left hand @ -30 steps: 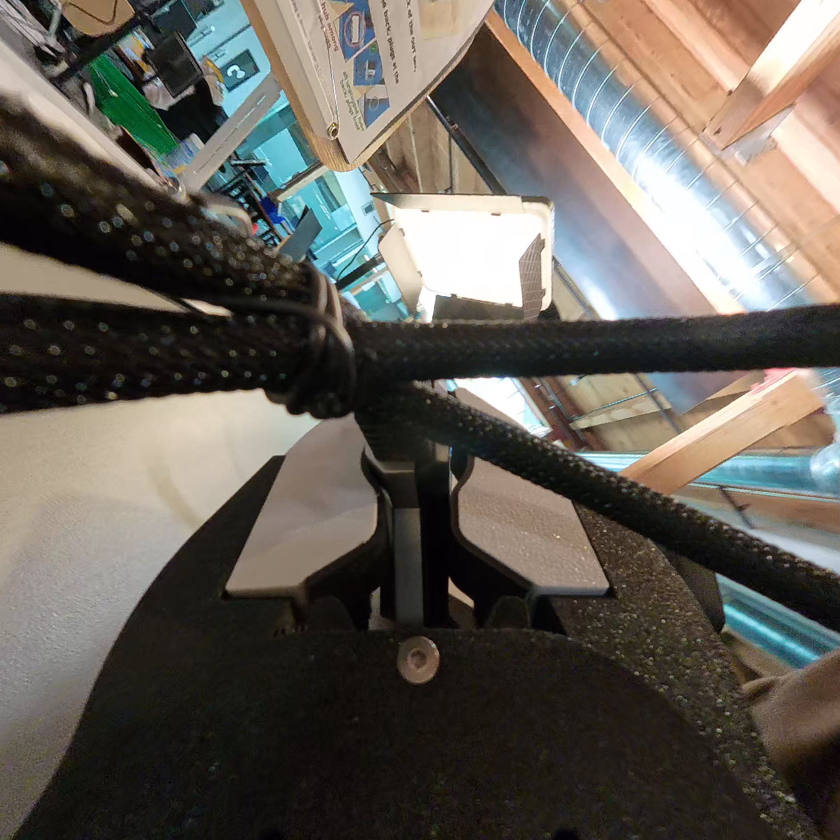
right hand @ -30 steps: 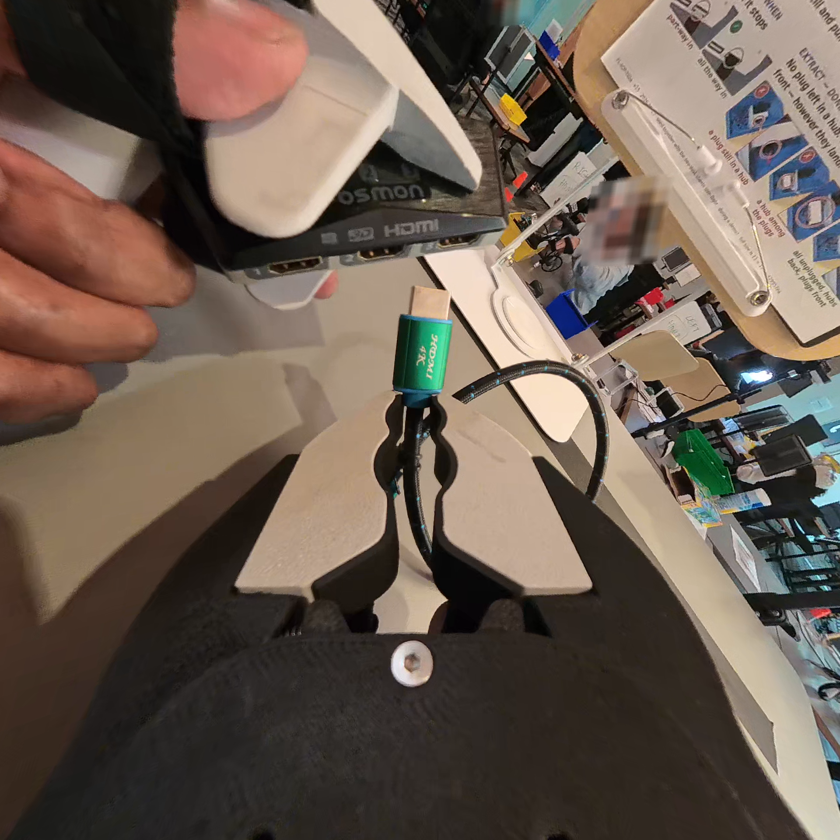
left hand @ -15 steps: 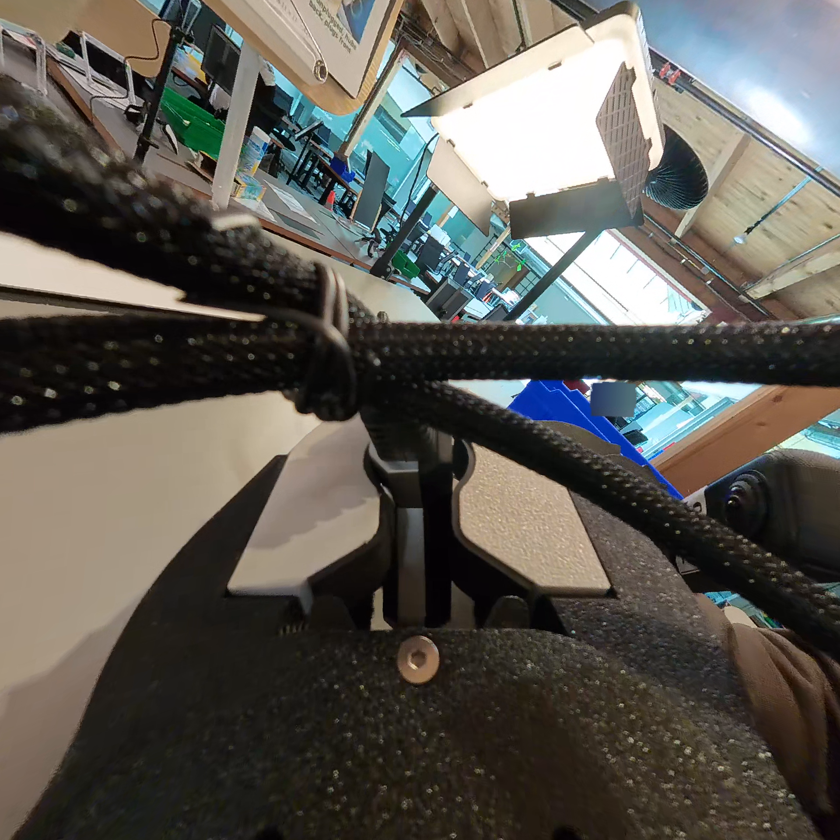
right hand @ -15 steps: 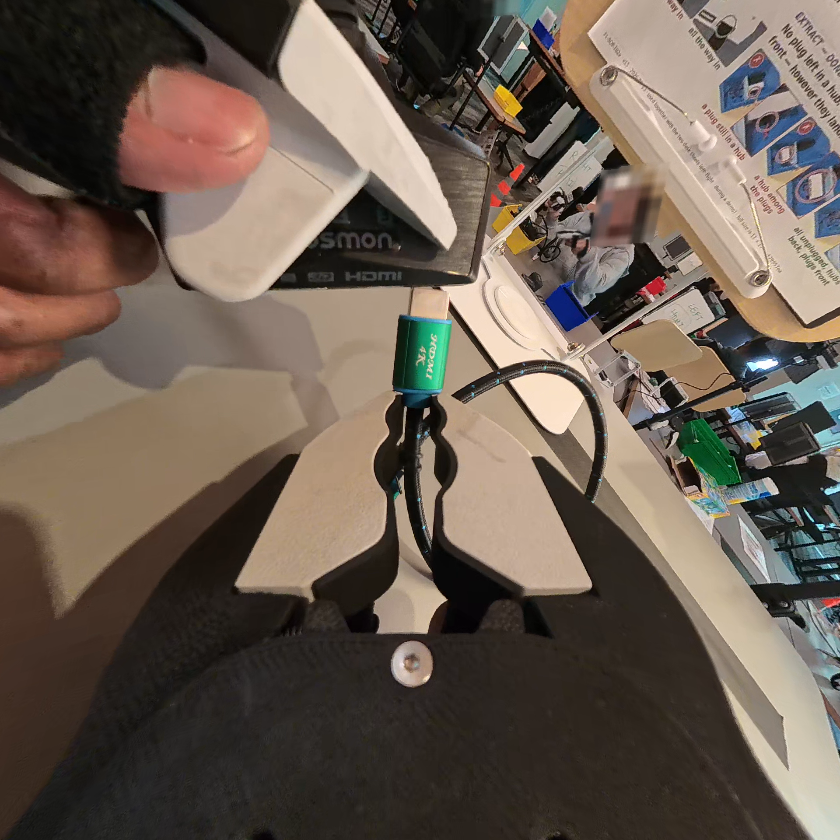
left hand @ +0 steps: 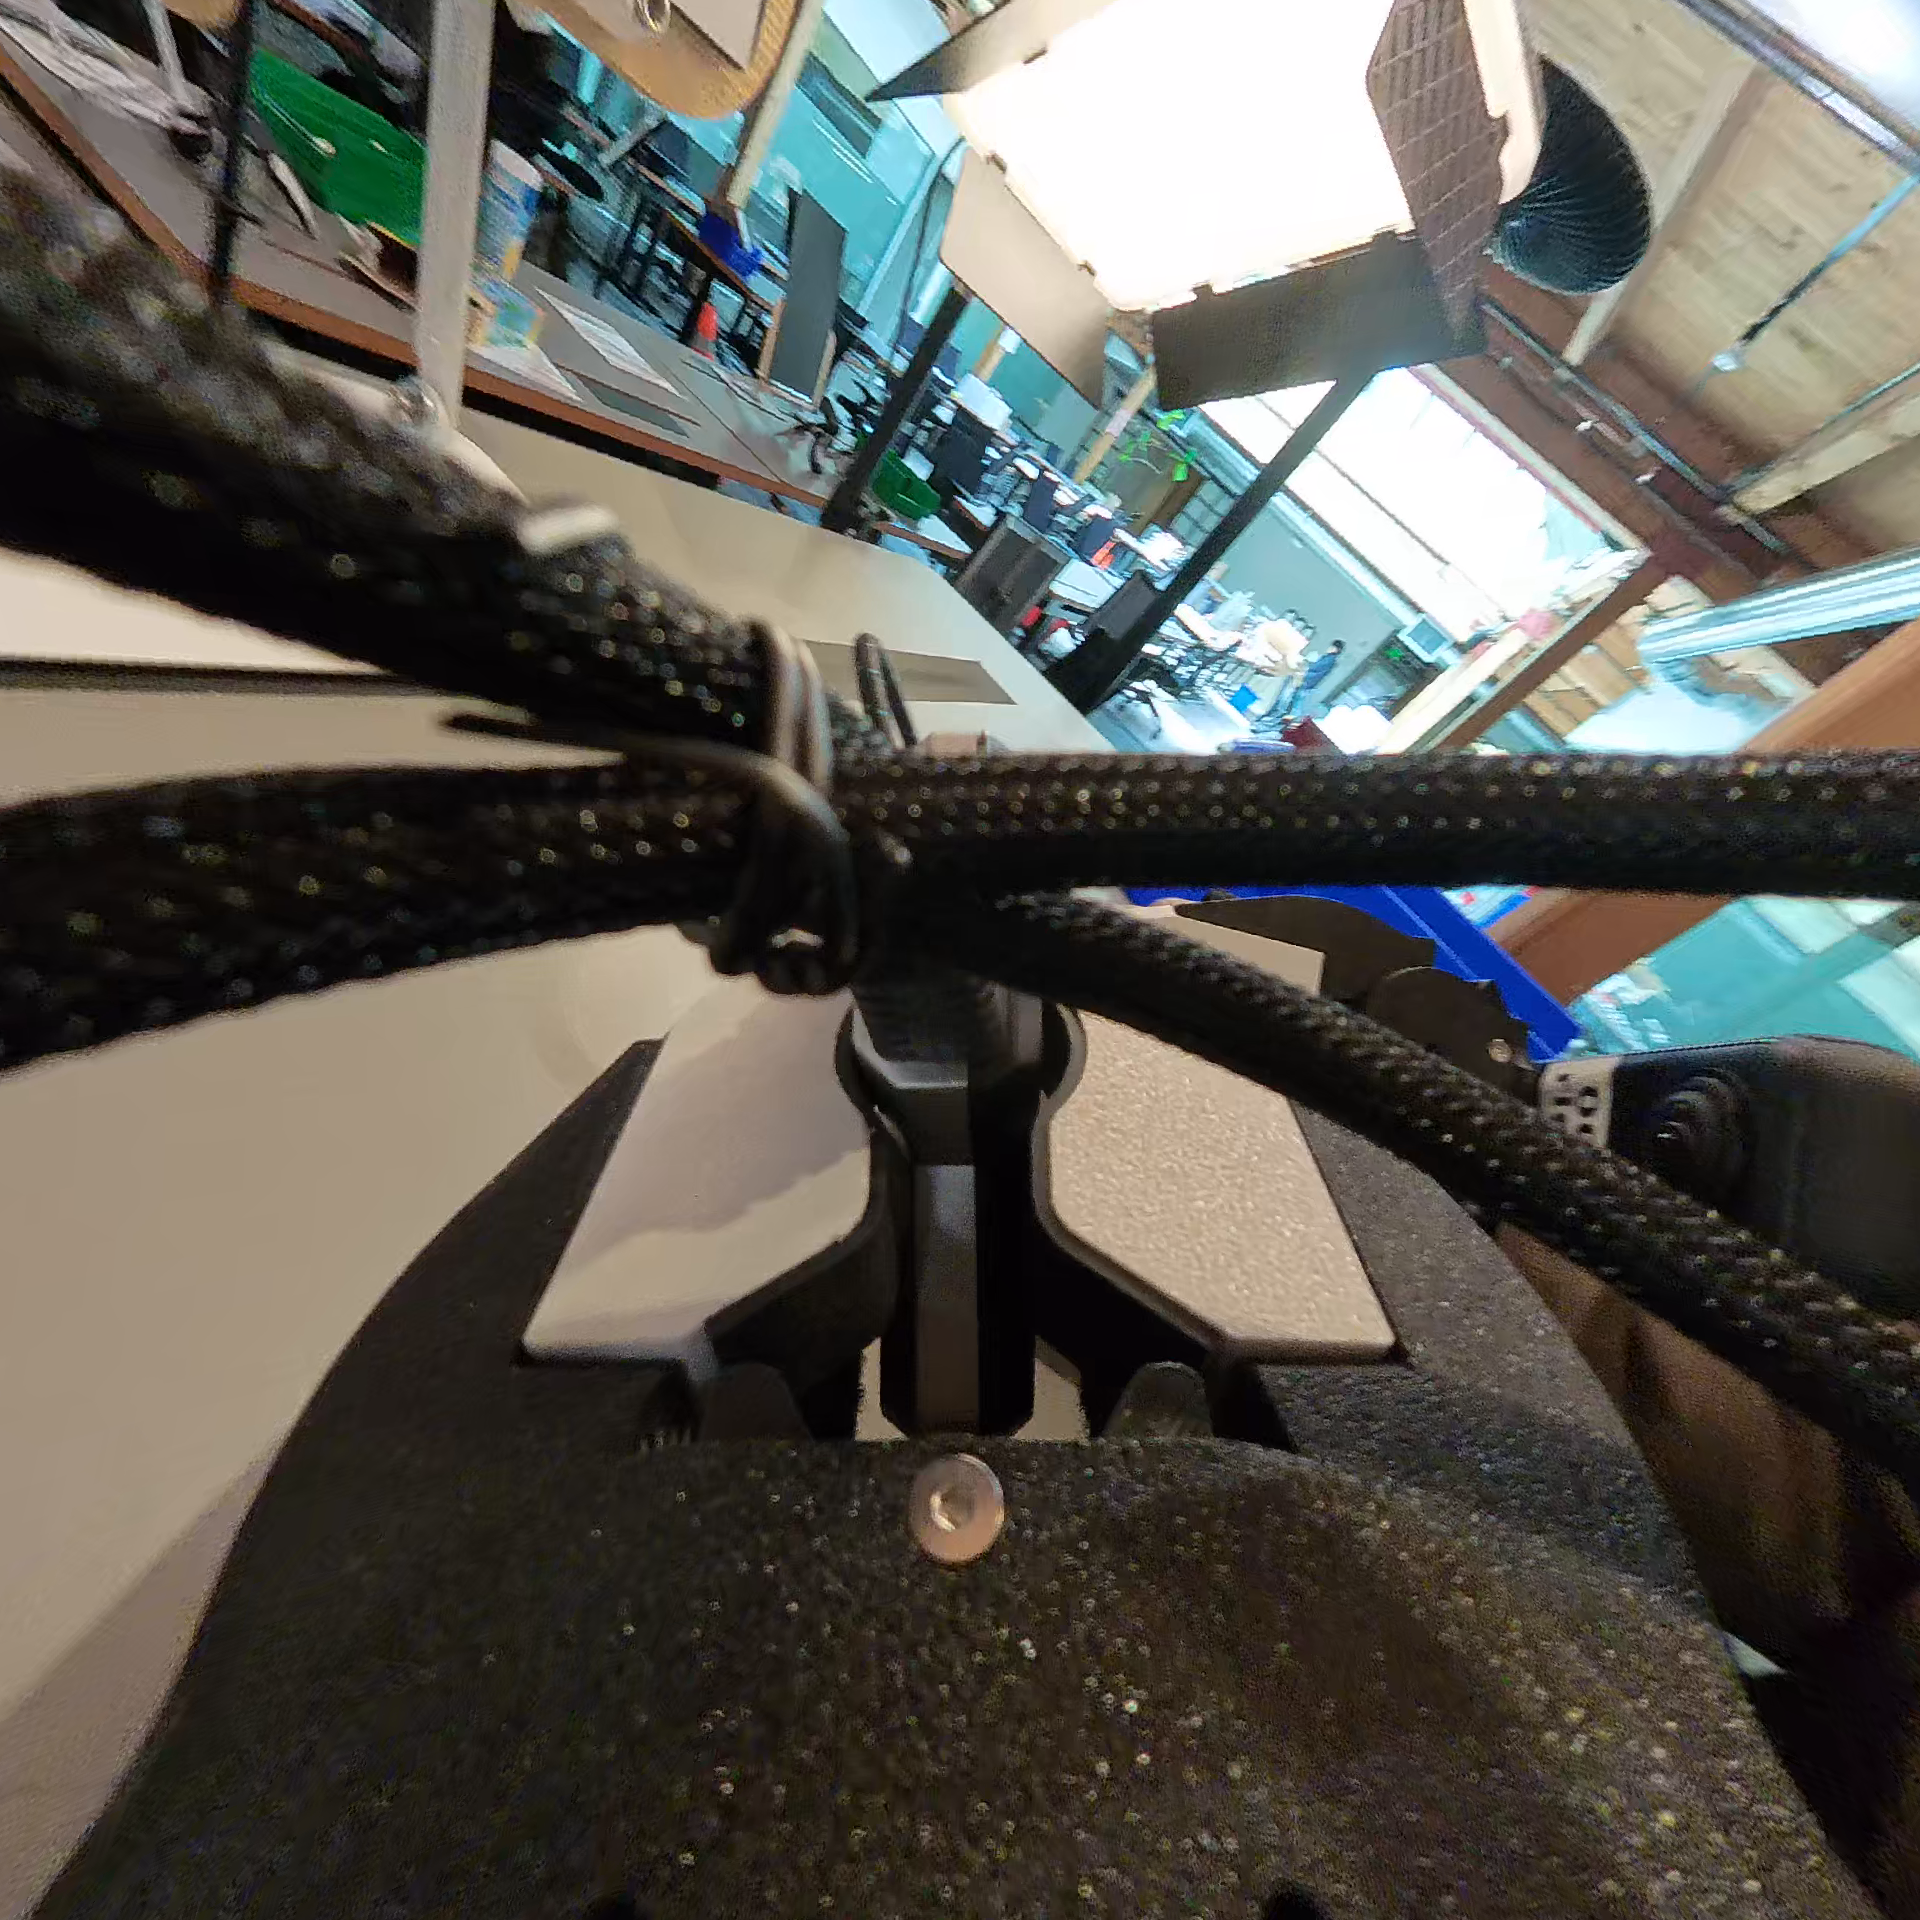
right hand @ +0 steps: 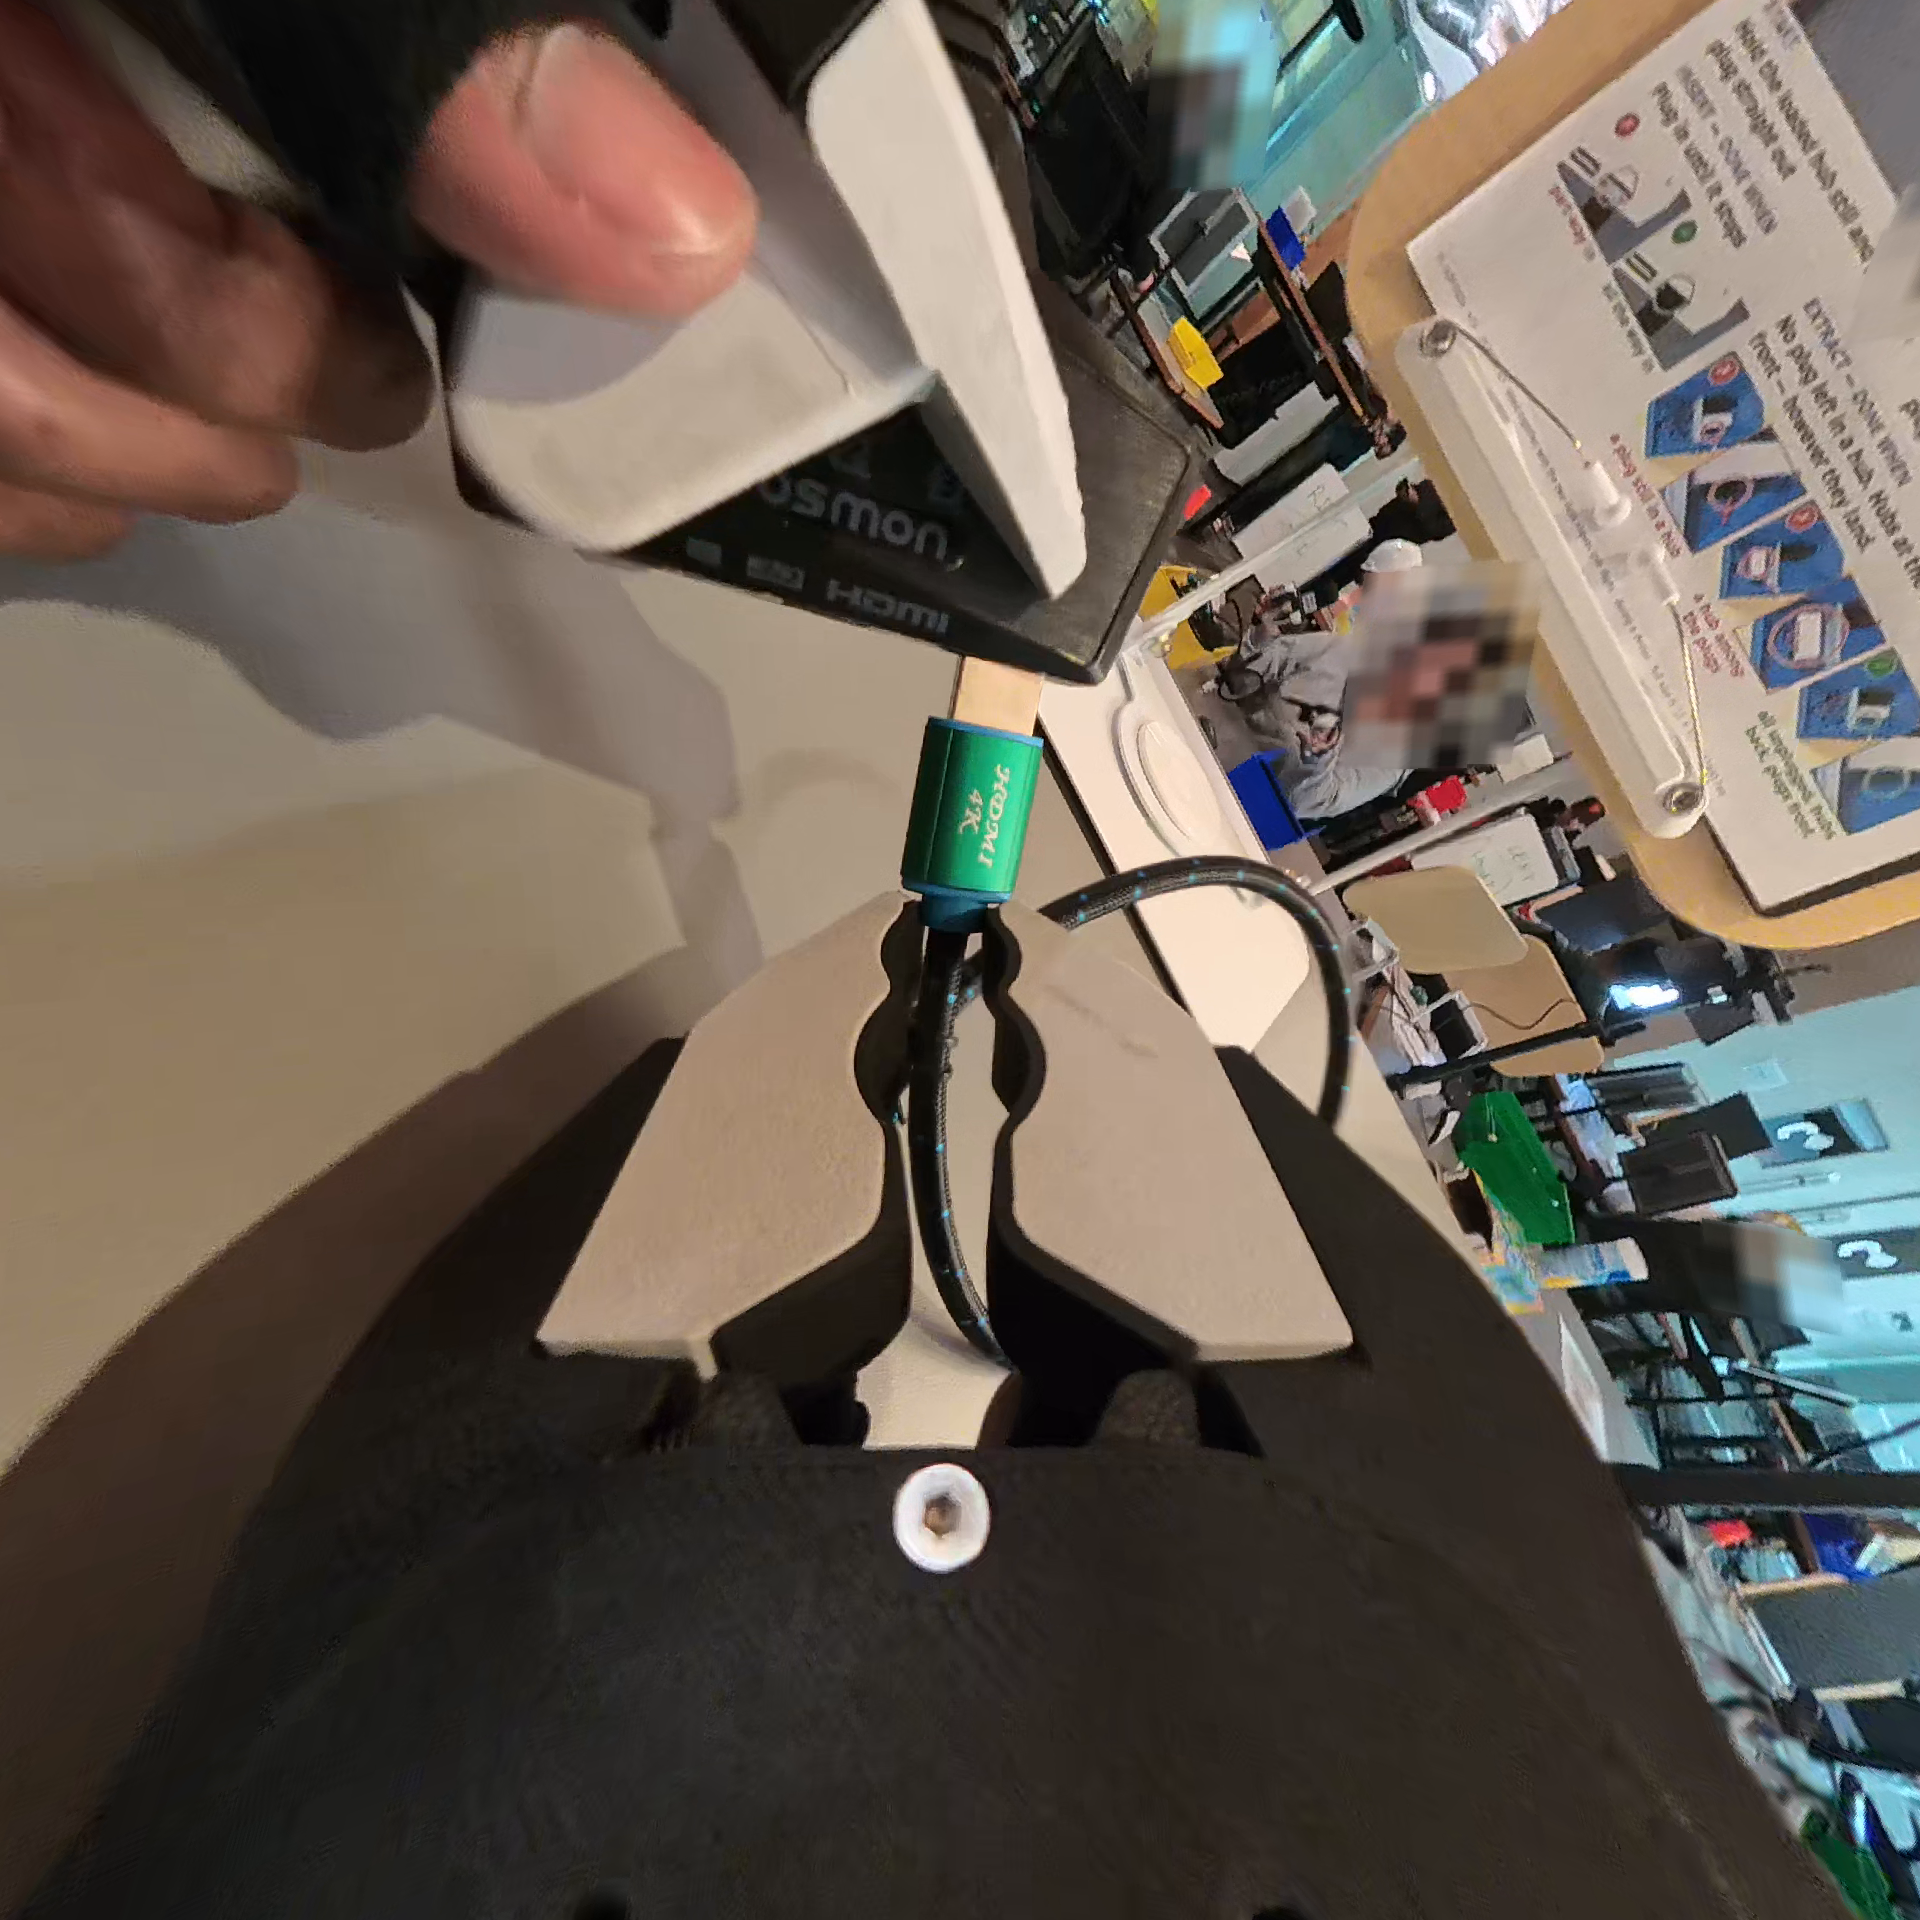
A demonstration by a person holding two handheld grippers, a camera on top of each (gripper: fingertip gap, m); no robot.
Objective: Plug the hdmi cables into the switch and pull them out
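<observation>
1. The right tongs (right hand: 951, 925) were pinching a green plug (right hand: 968, 816) at its blue collar, with both pads pressed on it; its braided cable (right hand: 940, 1143) ran back between the fingers and looped out to the right.
2. The plug's metal tip (right hand: 995, 698) touched the near edge of a dark hub (right hand: 1081, 540), just under its far-right corner.
3. The hub was clamped between the pale fingers (right hand: 727, 416) of the left tongs, seen up close at the top of the right wrist view, with a hand (right hand: 312, 229) around them.
4. In the left wrist view the left tongs (left hand: 961, 1049) gripped the hub (left hand: 951, 1247) edge-on, a fingertip tight against each side.
5. Black braided cables (left hand: 1351, 831), tied at a knot (left hand: 790, 894), crossed just beyond the left fingertips and hid them in part.
6. A pale tabletop (left hand: 260, 1195) lay under both tongs; a sheet on a board (right hand: 1662, 416) stood far right, and a lit lamp panel (left hand: 1195, 135) hung above.
</observation>
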